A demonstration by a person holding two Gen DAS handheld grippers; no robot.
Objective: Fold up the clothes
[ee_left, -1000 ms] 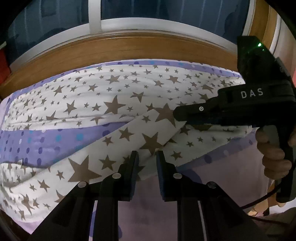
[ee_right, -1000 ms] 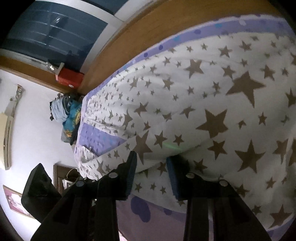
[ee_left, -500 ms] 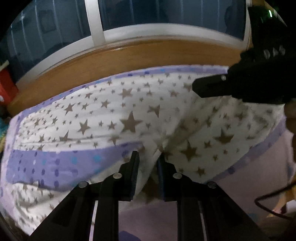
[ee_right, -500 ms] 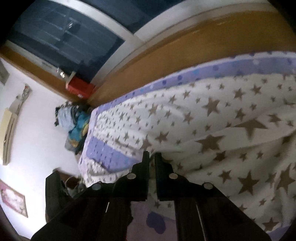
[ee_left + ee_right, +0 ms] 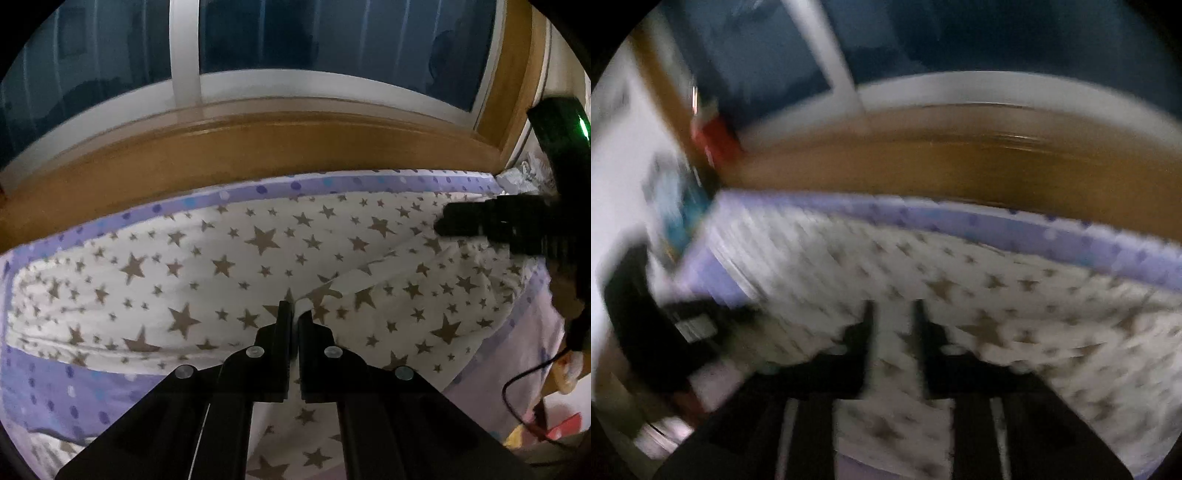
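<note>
Your left gripper: jaws together, pinching fold of star cloth at its near edge. Cloth lies spread across purple dotted sheet, far edge near wooden sill under window. Your right gripper: jaws opening, gap plain between them; cloth shows behind gap, but right view badly blurred, so cannot tell whether pads touch it. Right gripper also visible at right edge of left view, over cloth's far corner. Red box on sill at left.
</note>
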